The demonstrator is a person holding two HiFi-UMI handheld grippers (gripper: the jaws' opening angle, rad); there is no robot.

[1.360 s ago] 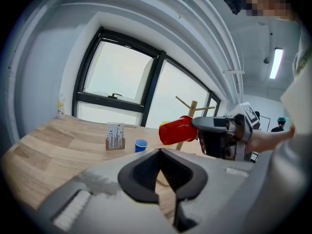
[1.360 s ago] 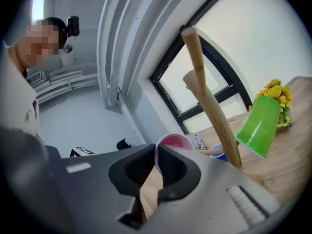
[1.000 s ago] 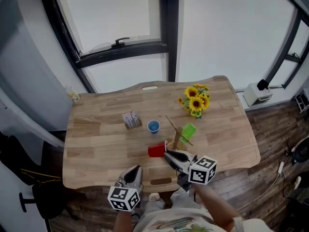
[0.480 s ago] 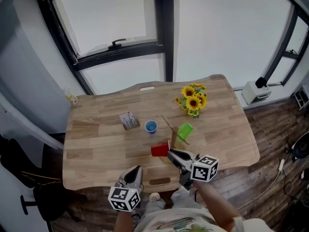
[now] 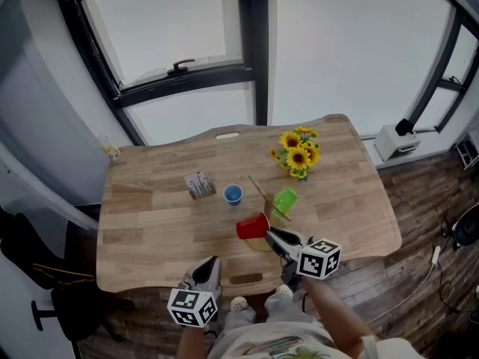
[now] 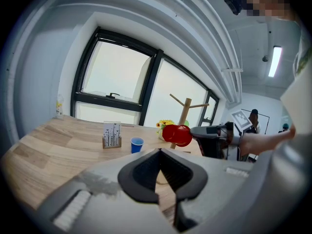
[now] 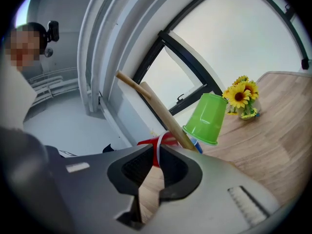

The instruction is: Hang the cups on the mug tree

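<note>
The wooden mug tree (image 5: 267,203) stands near the table's front, right of centre, with a green cup (image 5: 284,200) hanging upside down on a peg. A red cup (image 5: 253,226) lies sideways against the tree's left side, level with my right gripper (image 5: 272,236). In the right gripper view the red cup's (image 7: 168,139) thin white handle sits between the jaws of the right gripper (image 7: 157,152). They have just been opening and stand slightly apart round it, below a slanted peg (image 7: 156,106). A blue cup (image 5: 233,194) stands upright on the table. My left gripper (image 5: 209,266) is shut and empty at the front edge.
A small card holder (image 5: 200,185) stands left of the blue cup. A bunch of sunflowers (image 5: 298,154) sits at the back right. The wooden table (image 5: 150,230) ends just before the grippers, and a window frame runs behind it.
My right gripper has carried the red cup up and to the right, close against the mug tree. The left gripper has stayed put.
</note>
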